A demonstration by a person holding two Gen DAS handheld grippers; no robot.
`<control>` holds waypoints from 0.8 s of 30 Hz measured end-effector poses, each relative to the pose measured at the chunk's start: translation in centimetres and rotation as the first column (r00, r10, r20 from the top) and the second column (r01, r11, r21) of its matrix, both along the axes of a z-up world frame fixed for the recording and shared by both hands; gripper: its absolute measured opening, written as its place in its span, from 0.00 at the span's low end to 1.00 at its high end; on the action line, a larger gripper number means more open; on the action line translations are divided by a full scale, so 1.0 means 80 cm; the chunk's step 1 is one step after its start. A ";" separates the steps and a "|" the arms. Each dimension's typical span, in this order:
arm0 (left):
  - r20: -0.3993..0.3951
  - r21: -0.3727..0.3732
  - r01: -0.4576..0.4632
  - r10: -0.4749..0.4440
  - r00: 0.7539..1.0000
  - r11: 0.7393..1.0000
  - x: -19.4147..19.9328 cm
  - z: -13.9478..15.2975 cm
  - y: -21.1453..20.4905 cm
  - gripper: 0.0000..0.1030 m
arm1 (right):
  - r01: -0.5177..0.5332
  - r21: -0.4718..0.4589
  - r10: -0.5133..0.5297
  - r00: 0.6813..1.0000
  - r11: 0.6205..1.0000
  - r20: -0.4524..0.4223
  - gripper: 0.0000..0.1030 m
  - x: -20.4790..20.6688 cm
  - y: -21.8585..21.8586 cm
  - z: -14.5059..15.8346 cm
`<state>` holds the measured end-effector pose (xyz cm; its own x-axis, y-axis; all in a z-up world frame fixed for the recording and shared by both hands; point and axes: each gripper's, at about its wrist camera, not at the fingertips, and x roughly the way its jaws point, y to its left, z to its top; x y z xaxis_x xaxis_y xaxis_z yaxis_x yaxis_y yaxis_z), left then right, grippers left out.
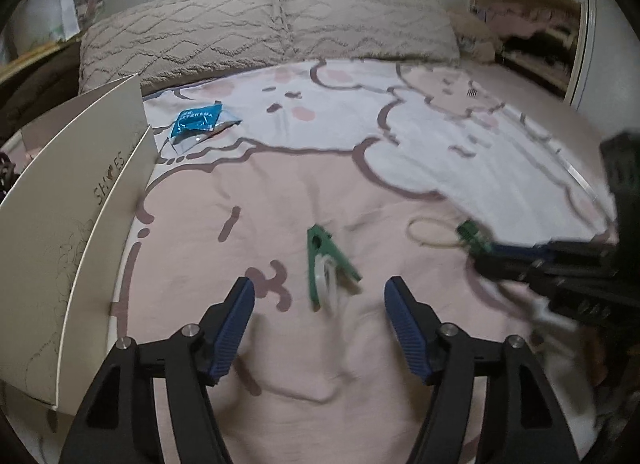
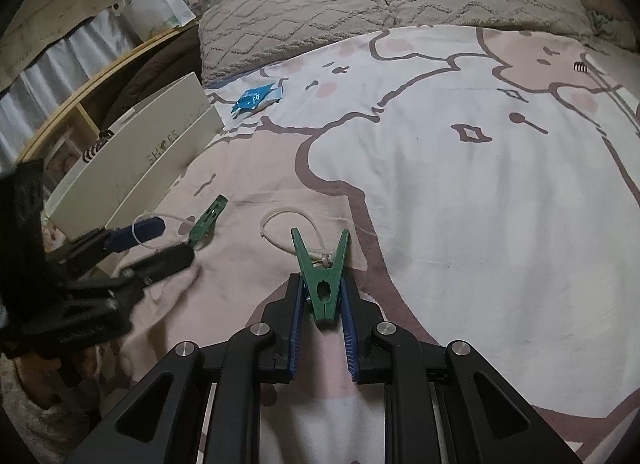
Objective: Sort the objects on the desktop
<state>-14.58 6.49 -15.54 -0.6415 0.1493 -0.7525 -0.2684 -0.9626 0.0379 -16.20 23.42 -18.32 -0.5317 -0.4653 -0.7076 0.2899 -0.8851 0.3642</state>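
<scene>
A green clothespin (image 1: 322,260) with a white cord loop lies on the pink bedspread (image 1: 280,191), just beyond my left gripper (image 1: 320,296), whose blue pads stand open and clear of it. In the right wrist view this same peg (image 2: 206,219) lies by the tips of the left gripper (image 2: 168,244). My right gripper (image 2: 322,284) is shut on a second green clothespin (image 2: 324,276), held upright with its tips forward and a white cord loop (image 2: 288,232) trailing from it. The left wrist view shows that right gripper (image 1: 486,254) blurred at the right edge with its peg (image 1: 472,236).
A white open shoe box (image 1: 80,223) stands at the bed's left edge, close to the left gripper. A blue plastic packet (image 1: 198,121) lies farther back. Two beige pillows (image 1: 280,27) line the head of the bed. A wooden shelf (image 2: 80,95) stands beyond the box.
</scene>
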 end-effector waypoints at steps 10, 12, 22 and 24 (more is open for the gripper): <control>-0.012 -0.136 -0.099 0.098 0.995 0.986 -0.011 -0.007 -0.018 0.76 | 0.018 0.105 -0.009 0.996 0.994 -0.086 0.89 0.018 -0.009 0.021; -0.031 -0.209 -0.133 0.130 0.991 0.969 -0.015 -0.011 -0.025 0.77 | 0.031 0.138 -0.018 0.996 0.990 -0.090 0.89 0.019 -0.010 0.022; -0.014 -0.206 -0.156 0.157 0.988 0.966 -0.019 -0.008 -0.045 0.77 | 0.127 0.297 -0.112 0.991 0.946 -0.066 0.89 0.011 0.004 0.012; 0.016 -0.152 -0.115 0.119 0.993 0.982 -0.016 -0.004 -0.045 0.77 | 0.156 0.294 -0.145 0.988 0.943 -0.059 0.89 0.007 0.016 0.011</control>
<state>-15.83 2.90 -15.82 -0.6286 -0.0421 -0.7766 -0.1569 -0.9711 0.1797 -15.64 24.67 -17.46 -0.6069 -0.1494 -0.7806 0.1525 -0.9858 0.0701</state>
